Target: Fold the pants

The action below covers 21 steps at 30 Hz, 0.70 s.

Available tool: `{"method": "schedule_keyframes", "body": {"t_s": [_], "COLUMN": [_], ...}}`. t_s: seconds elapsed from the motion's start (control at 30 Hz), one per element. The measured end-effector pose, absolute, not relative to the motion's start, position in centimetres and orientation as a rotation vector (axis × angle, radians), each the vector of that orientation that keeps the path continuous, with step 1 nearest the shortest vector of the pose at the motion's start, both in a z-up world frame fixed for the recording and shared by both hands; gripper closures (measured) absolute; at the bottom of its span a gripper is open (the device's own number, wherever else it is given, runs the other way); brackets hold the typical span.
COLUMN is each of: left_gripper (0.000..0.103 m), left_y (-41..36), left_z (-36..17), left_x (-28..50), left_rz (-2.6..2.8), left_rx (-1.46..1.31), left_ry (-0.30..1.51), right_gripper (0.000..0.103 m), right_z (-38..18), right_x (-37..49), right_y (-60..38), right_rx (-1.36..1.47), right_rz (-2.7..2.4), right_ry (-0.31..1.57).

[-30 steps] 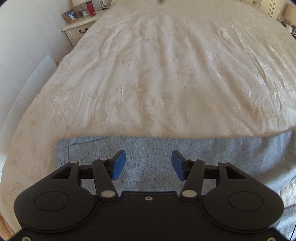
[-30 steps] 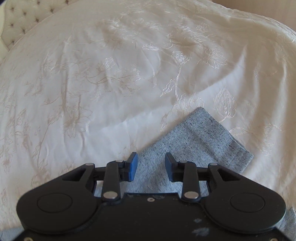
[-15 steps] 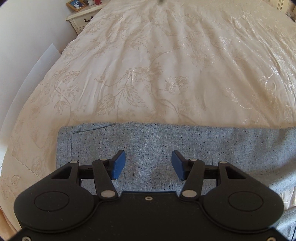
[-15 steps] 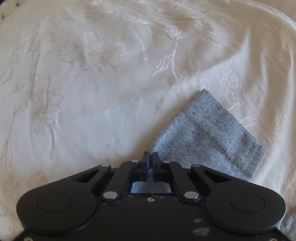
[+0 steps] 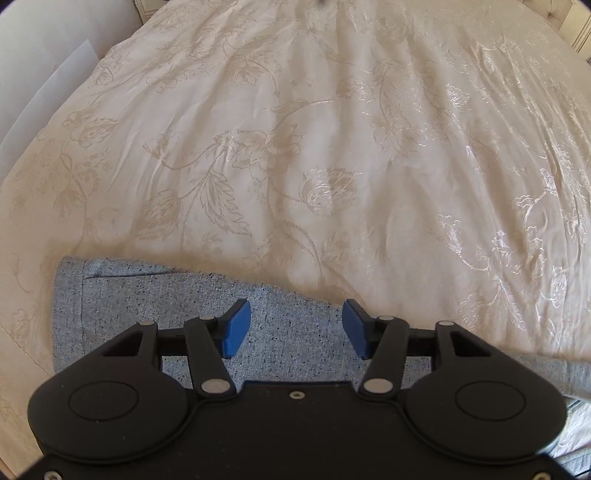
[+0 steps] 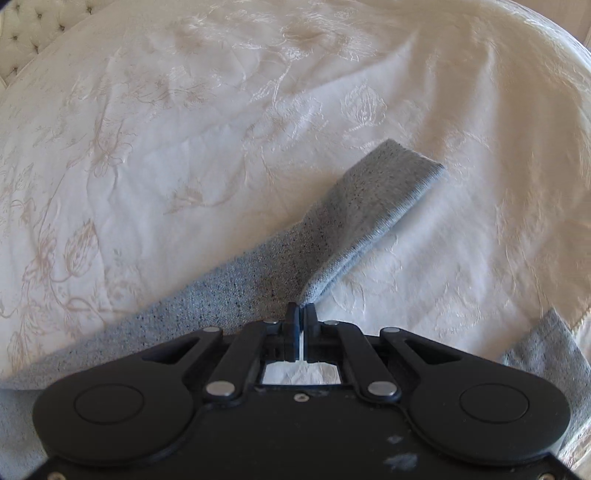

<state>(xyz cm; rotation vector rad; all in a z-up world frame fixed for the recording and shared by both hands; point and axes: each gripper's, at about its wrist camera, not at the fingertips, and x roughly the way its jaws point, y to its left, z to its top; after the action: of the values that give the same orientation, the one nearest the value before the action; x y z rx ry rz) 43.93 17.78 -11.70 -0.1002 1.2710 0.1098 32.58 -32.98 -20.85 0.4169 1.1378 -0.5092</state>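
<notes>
Grey speckled pants lie on a cream floral bedspread. In the left wrist view the waist end lies flat at the lower left, and my left gripper hovers open over it, blue pads apart, holding nothing. In the right wrist view my right gripper is shut on the edge of a pant leg and holds it lifted off the bed. The leg's cuff end hangs forward and to the right. More grey fabric shows at the lower right.
The bedspread fills both views. A white wall and a white board stand off the bed's left side. A tufted headboard shows at the top left of the right wrist view.
My right gripper closed on the pant leg's edge and lifted it off the bed. My left gripper stayed open and tilted lower over the waist end.
</notes>
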Motion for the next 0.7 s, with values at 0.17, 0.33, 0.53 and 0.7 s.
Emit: {"method": "schedule_keyframes", "body": {"t_s": [0.17, 0.33, 0.53, 0.7], "left_gripper": [0.043, 0.042, 0.042, 0.089], "left_y": [17.5, 17.0, 16.5, 16.7], "left_z": [-13.4, -15.2, -19.1, -19.8], "left_x": [44.8, 46.3, 47.9, 47.8], "left_rz": [0.1, 0.117, 0.171, 0.191], "left_rx": [-0.152, -0.21, -0.217, -0.248], "left_ry": [1.319, 1.367, 1.487, 1.519], "right_gripper": [0.101, 0.101, 0.101, 0.101], "right_z": [-22.0, -22.2, -22.4, -22.2], "right_x": [31.0, 30.8, 30.9, 30.6], "right_y": [-32.4, -32.5, -32.7, -32.8], "right_rx": [0.424, 0.435, 0.44, 0.438], "right_rz": [-0.515, -0.516, -0.511, -0.496], "right_ry": [1.151, 1.146, 1.145, 1.15]}}
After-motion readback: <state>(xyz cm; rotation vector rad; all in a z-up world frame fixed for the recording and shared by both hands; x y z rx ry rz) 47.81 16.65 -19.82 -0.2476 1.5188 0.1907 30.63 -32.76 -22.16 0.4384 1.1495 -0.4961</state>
